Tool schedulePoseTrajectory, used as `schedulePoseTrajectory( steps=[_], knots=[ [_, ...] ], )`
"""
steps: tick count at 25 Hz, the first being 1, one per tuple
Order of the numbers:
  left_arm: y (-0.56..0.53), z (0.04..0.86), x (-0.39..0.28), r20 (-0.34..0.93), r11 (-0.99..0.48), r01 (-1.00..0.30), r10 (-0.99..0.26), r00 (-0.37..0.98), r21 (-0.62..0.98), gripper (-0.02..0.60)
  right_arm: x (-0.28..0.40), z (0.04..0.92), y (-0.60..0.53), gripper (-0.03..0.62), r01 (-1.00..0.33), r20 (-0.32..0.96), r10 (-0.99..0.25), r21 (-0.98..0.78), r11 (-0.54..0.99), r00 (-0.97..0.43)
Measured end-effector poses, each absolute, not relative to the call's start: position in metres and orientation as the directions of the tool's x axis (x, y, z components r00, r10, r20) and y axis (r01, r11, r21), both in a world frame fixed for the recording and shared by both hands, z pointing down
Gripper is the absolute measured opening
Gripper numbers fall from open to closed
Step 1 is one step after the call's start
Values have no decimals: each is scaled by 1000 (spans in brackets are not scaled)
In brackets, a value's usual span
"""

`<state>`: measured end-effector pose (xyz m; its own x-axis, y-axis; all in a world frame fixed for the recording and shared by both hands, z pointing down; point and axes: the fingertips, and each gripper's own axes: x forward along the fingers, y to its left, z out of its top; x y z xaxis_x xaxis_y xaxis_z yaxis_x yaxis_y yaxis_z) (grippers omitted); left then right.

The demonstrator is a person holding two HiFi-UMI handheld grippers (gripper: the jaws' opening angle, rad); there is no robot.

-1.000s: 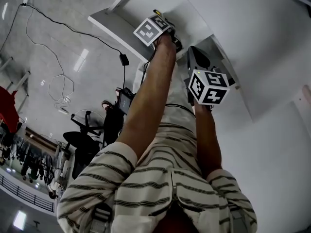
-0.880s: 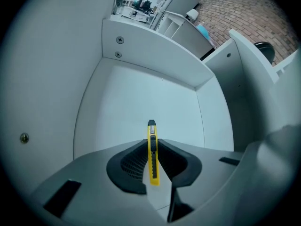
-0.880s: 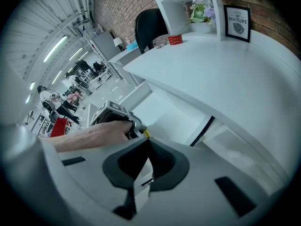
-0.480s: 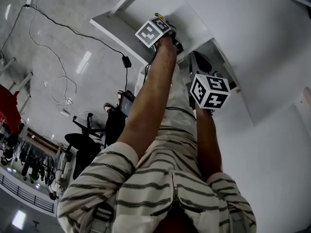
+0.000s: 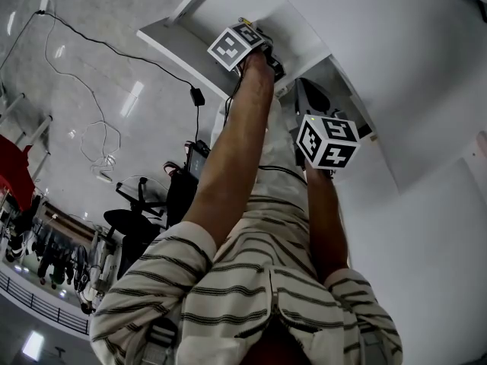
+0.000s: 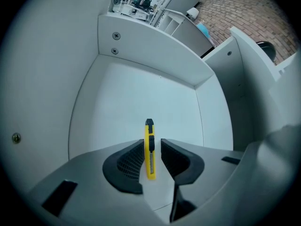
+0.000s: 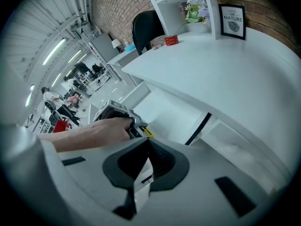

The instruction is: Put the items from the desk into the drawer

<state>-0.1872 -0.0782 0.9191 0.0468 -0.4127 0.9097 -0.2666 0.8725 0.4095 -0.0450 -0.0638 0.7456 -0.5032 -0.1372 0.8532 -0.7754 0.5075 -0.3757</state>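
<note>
A yellow utility knife (image 6: pixel 149 149) with a black slider stands on edge between the jaws of my left gripper (image 6: pixel 151 157), which is shut on it. The gripper hangs over the white open drawer (image 6: pixel 141 98), whose bottom is bare. In the right gripper view the left gripper (image 7: pixel 115 114), in a hand, reaches into that drawer (image 7: pixel 162 109) with the knife's yellow tip (image 7: pixel 147 132) showing. My right gripper (image 7: pixel 146 149) is shut with nothing in it and hovers beside the drawer, below the desk top. In the head view both marker cubes, left (image 5: pixel 232 46) and right (image 5: pixel 327 141), sit at the desk's front.
The white desk top (image 7: pixel 225 65) carries a framed sign (image 7: pixel 233 19), a pot of flowers (image 7: pixel 195 8) and a small red thing (image 7: pixel 171 40) at its far end. A black chair (image 7: pixel 146 27) stands behind. Cables (image 5: pixel 91 128) lie on the floor to the left.
The left gripper has shifted slightly over the drawer, still holding the knife. The right gripper has barely moved.
</note>
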Motion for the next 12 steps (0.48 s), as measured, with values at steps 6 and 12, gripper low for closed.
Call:
schedulePoseTrajectory(
  steps=[6,12],
  knots=[
    [-74,912,-185,906,874,-247,-420,47,418,120,-46,741,-65,12,-772,847,-146,-379,511,-512],
    [-77,896,-181,897,859,-270,-440,44,435,119,-41,733,-72,12,-773,837,-166,-380,508,-521]
  ],
)
